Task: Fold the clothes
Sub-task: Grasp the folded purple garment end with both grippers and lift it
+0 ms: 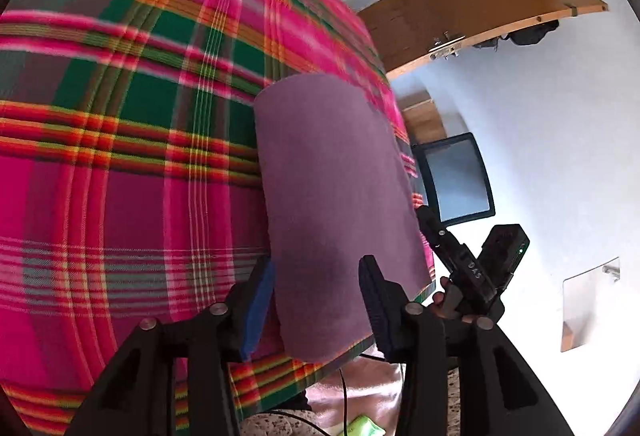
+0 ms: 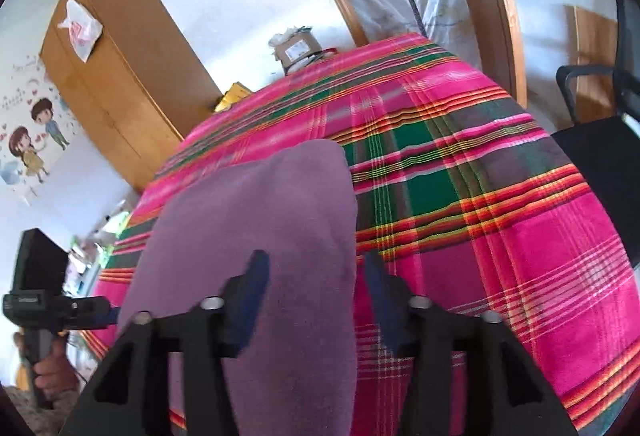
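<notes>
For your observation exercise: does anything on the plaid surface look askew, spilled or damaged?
Nothing stands out. The purple cloth lies folded and smooth on the plaid cover, no spill or tear visible.

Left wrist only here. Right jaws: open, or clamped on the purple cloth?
Observer: Open. The right gripper straddles the right edge of the purple cloth: one finger is over the cloth, the other over the plaid blanket. Neither pad pinches the cloth.
Operator: Anything past the far edge of the blanket?
Observer: A cardboard box sits just beyond it.
Operator: What's on the cloth's far side from me?
Observer: A wooden wardrobe stands against the wall, with a plastic bag hanging on it.
</notes>
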`<state>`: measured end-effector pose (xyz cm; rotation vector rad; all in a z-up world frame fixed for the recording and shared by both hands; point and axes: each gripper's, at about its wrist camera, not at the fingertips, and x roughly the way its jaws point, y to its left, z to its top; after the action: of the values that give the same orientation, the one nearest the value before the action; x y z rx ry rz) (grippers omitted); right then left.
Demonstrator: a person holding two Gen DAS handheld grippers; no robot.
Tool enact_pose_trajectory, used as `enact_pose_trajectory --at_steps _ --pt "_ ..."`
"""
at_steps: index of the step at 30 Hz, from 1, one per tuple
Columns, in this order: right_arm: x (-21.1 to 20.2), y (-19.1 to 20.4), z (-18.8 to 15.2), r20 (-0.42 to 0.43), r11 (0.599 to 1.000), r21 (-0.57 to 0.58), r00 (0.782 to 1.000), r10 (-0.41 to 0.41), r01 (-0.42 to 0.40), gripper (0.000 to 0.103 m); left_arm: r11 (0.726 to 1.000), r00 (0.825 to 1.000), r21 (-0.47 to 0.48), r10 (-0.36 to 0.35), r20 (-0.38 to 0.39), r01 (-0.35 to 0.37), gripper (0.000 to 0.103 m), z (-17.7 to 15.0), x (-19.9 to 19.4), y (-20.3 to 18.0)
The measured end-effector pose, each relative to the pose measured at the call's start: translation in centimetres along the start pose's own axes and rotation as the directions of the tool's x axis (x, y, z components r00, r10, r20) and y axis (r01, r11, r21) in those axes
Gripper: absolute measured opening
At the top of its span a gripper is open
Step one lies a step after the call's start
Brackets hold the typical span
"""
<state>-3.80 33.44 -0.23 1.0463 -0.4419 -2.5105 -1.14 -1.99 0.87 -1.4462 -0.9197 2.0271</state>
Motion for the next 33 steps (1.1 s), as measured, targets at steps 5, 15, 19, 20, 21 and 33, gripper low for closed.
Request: enact_pose_trajectory --at_steps 5,15,19,20,21,33 --pt "0.7 -1.0 0.1 -0.034 0.999 0.049 0.999 0.023 -0.021 0.060 0.996 0.998 -0.078 -0.055 -0.036 0.052 0.047 0.9 1.1 1.3" --pt "2.5 -1.2 0.3 -0.098 0.991 0.069 0.988 0.118 -0.112 0.060 0.965 0.985 -0.216 -0.161 -0.054 0.146 0.051 2.4 2.9 3.6" --pt "3.0 -1.1 0.6 -0.110 0.990 0.061 0.985 0.132 -0.126 0.060 0.966 0.983 -0.213 -0.168 -0.073 0.149 0.051 2.8 3.1 3.6" --pt "3.1 -1.2 0.7 -0.109 0.989 0.064 0.984 0.138 -0.132 0.060 0.964 0.982 -0.217 -0.172 -0.076 0.152 0.051 2.9 3.1 3.7" --pt "3.1 -1.2 0.7 -0.108 0.988 0.066 0.984 0.144 -0.138 0.060 0.964 0.982 -0.219 -0.173 -0.075 0.153 0.051 3.0 3.1 3.8" --pt "3.5 -0.6 0.4 -0.110 0.986 0.039 0.980 0.168 -0.165 0.058 0.968 0.982 -0.206 -0.167 -0.089 0.146 0.051 2.9 3.5 3.5"
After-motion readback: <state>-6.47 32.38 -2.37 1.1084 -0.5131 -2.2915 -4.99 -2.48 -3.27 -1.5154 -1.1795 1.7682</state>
